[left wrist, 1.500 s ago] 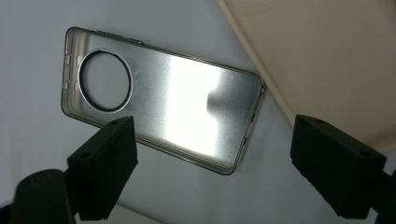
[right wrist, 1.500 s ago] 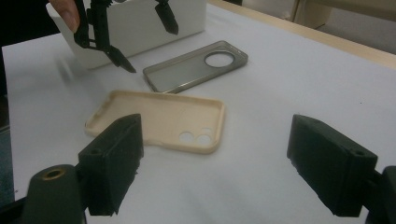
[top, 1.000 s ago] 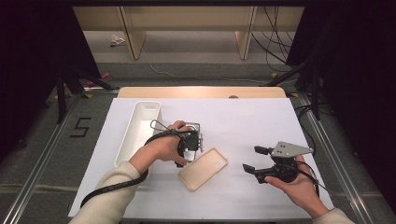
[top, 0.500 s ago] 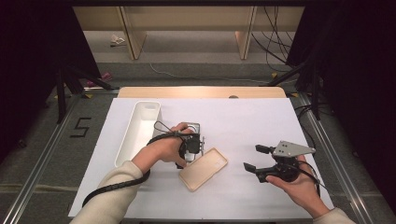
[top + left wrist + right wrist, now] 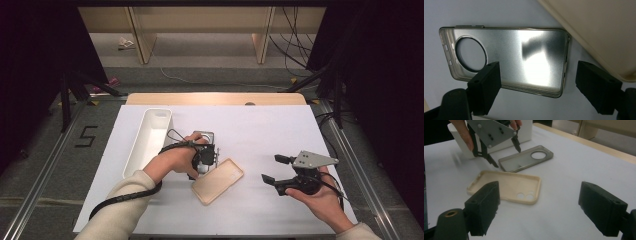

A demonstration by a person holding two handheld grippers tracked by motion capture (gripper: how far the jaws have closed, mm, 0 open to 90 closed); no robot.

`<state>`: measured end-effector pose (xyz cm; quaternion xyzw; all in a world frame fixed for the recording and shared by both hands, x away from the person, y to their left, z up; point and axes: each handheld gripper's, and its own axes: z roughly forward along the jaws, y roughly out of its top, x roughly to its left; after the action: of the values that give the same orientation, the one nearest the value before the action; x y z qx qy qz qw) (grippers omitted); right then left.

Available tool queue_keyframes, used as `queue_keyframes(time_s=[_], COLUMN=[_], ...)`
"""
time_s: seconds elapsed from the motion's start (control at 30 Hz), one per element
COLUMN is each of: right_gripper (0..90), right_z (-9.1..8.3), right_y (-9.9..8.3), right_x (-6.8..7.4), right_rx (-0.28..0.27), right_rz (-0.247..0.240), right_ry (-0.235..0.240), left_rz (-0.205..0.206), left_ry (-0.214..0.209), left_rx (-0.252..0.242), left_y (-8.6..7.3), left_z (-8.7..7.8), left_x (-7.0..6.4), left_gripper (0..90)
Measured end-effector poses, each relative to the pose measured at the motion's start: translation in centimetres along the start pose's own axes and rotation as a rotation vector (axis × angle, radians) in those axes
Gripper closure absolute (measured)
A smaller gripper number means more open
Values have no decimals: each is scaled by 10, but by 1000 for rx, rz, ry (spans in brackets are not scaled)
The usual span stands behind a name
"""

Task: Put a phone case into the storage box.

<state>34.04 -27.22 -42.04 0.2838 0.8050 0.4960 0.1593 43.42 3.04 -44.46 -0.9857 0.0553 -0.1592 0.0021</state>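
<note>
Evidently thin, light, stiff and slick, grey phone case [image 5: 509, 60] flat on surface [image 5: 260, 125] beside beige case [image 5: 218, 181], best pinched across long edges; left gripper [image 5: 536, 82] and right gripper [image 5: 275, 169] fingers open.

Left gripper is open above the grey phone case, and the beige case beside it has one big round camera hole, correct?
Not quite. The beige case has two small round holes; the one big round hole is in the grey phone case. The right gripper view shows both. The left gripper is open above it.
</note>
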Motion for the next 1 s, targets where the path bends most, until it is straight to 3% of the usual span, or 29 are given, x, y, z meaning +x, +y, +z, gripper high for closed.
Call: queue_keyframes(time_s=[1.0], right_gripper=[183], right_z=[1], right_y=[0], right_x=[0], right_rx=[5], right_rz=[0], right_ry=[4], left_rz=[-8], left_ry=[-3], left_rx=[-14], left_y=[-3], left_z=[12], left_x=[-1], left_gripper=[265])
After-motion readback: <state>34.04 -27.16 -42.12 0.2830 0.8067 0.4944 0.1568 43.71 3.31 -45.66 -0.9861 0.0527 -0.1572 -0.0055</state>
